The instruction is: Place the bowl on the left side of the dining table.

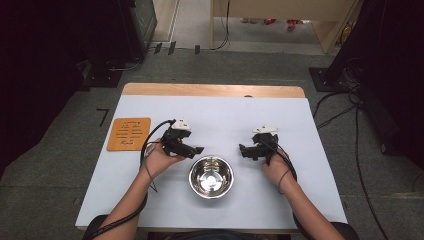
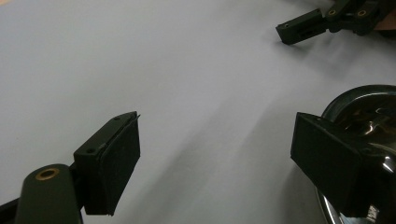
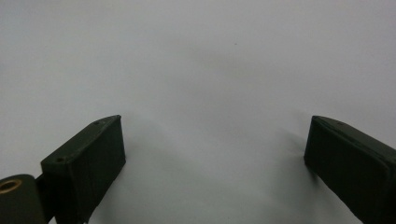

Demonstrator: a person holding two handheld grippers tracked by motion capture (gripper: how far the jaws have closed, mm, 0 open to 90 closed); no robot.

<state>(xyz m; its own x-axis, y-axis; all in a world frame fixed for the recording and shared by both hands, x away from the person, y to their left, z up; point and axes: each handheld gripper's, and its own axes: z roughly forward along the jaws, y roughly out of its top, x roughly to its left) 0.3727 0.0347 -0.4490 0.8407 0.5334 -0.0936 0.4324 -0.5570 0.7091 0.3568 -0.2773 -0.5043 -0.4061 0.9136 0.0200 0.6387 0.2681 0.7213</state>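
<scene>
Looking down from the high view, I've got a steel bowl (image 1: pixel 211 176) sitting near the front edge of the pale blue table top (image 1: pixel 215 115), right between my two hands. It stands upright and I can see the shiny inside of it.

My left gripper (image 1: pixel 196 149) is just off the bowl's upper left rim, pointing toward the middle of the table. In the left gripper view its jaws stand wide apart with nothing but bare table between them, and the bowl (image 2: pixel 369 109) curves in at the right edge, partly behind the right-hand jaw. I can't tell whether that jaw is touching the rim or just sitting in front of it.

My right gripper (image 1: pixel 243 150) is on the other side, a bit up and right of the bowl, pointing back toward the left one. From the left gripper view I can spot the tip of it (image 2: pixel 299 29) farther off, near the top. In the right gripper view its jaws are spread wide too, with plain table in the gap, nothing clamped.

Off to the left of the table there's an orange mat (image 1: pixel 129 133) with a pale line pattern on it, lying flat, well apart from the bowl and both grippers.
</scene>
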